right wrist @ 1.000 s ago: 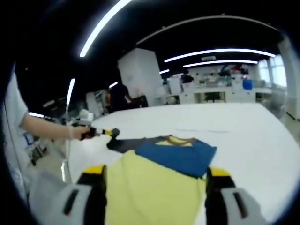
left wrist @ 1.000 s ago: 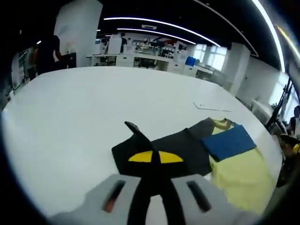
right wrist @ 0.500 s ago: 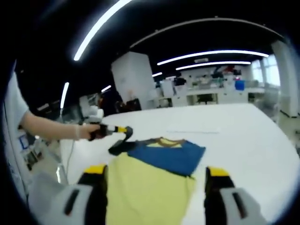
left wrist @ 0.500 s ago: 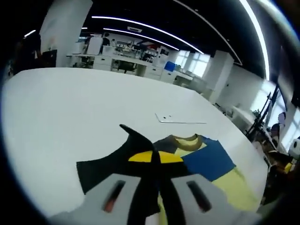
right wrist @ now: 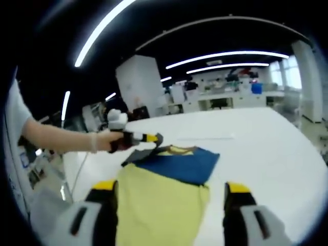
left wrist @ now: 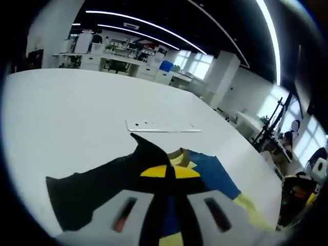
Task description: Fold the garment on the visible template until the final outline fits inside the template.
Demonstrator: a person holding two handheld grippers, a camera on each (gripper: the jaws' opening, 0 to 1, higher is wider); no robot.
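The garment lies on the white table (left wrist: 77, 102), with a yellow body (right wrist: 159, 205), a blue chest panel (right wrist: 177, 165) and a black sleeve (left wrist: 82, 197). My left gripper (left wrist: 169, 171) is shut on the black sleeve and holds its edge lifted over the collar (left wrist: 179, 156) and blue panel (left wrist: 212, 174). In the right gripper view a person's hand holds the left gripper (right wrist: 154, 137) at the garment's far left corner. My right gripper (right wrist: 170, 187) stands open above the yellow body, with nothing between its jaws.
A thin pale strip (left wrist: 164, 126) lies flat on the table beyond the garment, also seen as the strip (right wrist: 205, 138). The table runs wide and bare to the right (right wrist: 266, 154). Office desks (left wrist: 118, 61) stand far behind.
My left gripper has carried the black sleeve up and inward, from beside the garment to over the collar and blue panel. The right gripper stays open over the yellow body.
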